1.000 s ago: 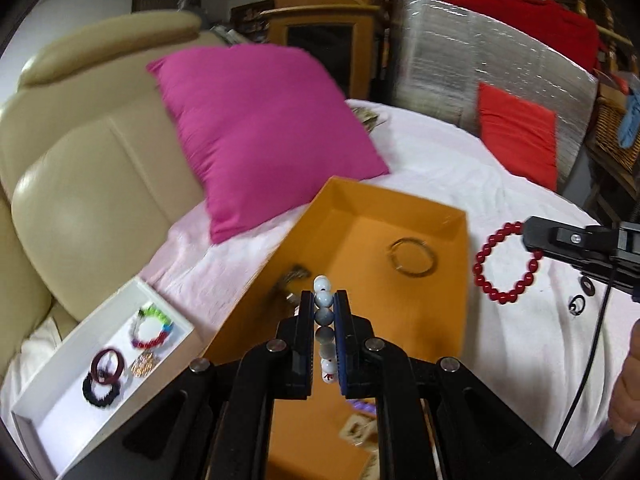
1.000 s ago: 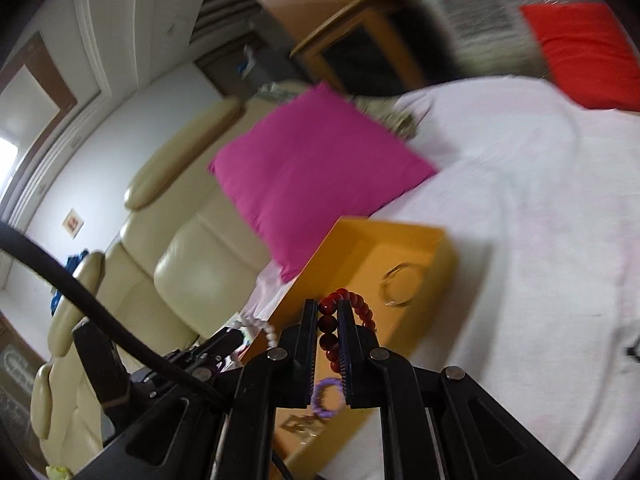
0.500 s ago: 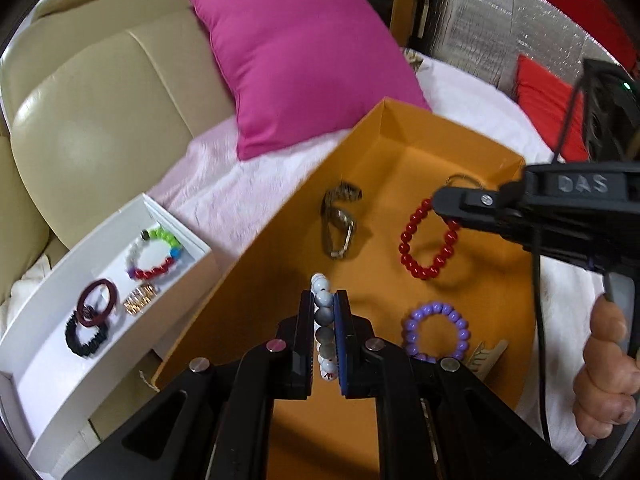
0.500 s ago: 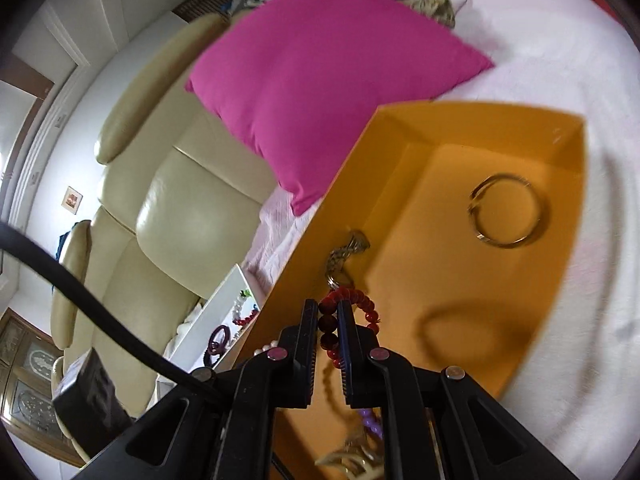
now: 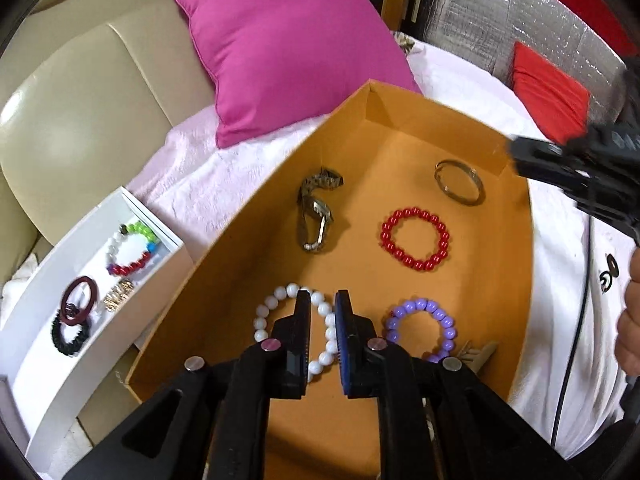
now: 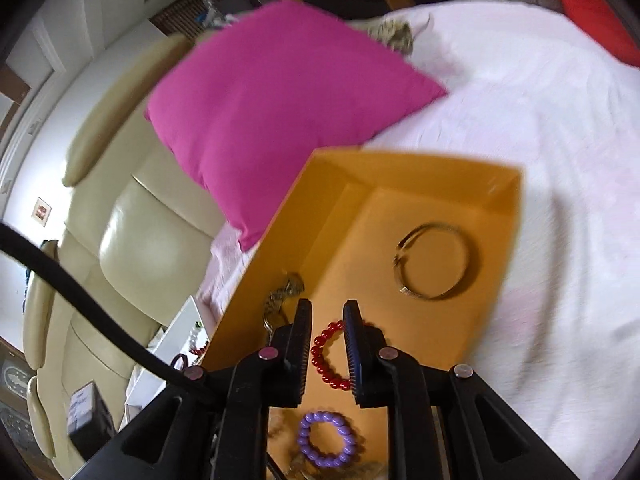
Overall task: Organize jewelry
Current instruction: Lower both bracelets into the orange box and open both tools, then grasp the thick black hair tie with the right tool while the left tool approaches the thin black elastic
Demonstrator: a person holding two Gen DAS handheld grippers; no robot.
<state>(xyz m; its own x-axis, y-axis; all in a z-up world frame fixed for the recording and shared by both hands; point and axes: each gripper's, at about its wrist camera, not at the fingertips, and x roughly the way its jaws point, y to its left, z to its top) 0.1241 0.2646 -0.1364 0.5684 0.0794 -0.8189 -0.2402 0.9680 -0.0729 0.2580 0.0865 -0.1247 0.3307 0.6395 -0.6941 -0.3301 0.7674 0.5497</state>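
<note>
A magenta pillow [image 5: 288, 40] leaned against a cream leather sofa [image 5: 80, 92] at the far left, its lower corner resting on the white bedspread [image 5: 472, 80]. To the far right a red cushion [image 5: 548, 96] stood against a silvery quilted panel [image 5: 500, 28]. In the right wrist view, a small framed picture [image 6: 42, 211] hung on the white wall [image 6: 80, 60] behind the sofa.

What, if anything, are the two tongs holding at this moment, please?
Nothing: both tongs, left and right, are open, with the white bracelet and red bracelet lying in the orange box.
</note>
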